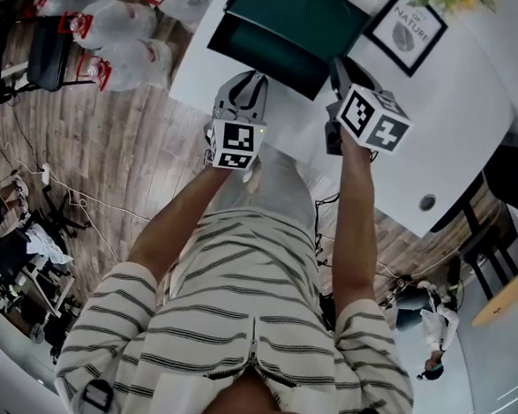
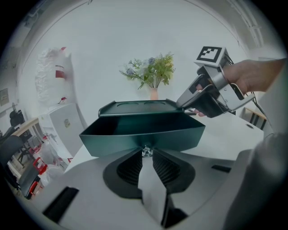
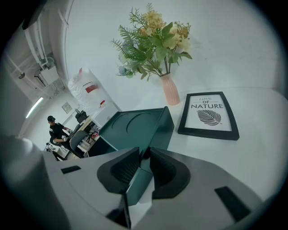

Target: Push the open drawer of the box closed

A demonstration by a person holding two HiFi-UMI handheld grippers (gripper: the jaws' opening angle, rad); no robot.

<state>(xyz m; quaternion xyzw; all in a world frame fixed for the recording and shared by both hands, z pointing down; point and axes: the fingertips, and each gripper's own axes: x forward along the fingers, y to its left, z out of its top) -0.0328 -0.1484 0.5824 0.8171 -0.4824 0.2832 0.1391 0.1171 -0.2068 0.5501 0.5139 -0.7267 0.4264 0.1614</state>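
In the head view, the dark green box is sitting on the white table, near its front edge. Its drawer is standing open toward the person, long axis running across the body and roughly parallel to that edge. A strip of bare tabletop is lying in front of the drawer, and a framed picture is lying just beside the box on the right. Both forearms are reaching forward. The left gripper is meeting the drawer front, and the right gripper is meeting the box's right end.

In the left gripper view, the jaws are closing in on a small clear knob at the middle of the drawer front. The drawer is spreading wide to both sides with its hollow showing.

In the right gripper view, the jaws are pinching in on the box's near top corner. The top is stretching away to the left, with open table around a vase of flowers.
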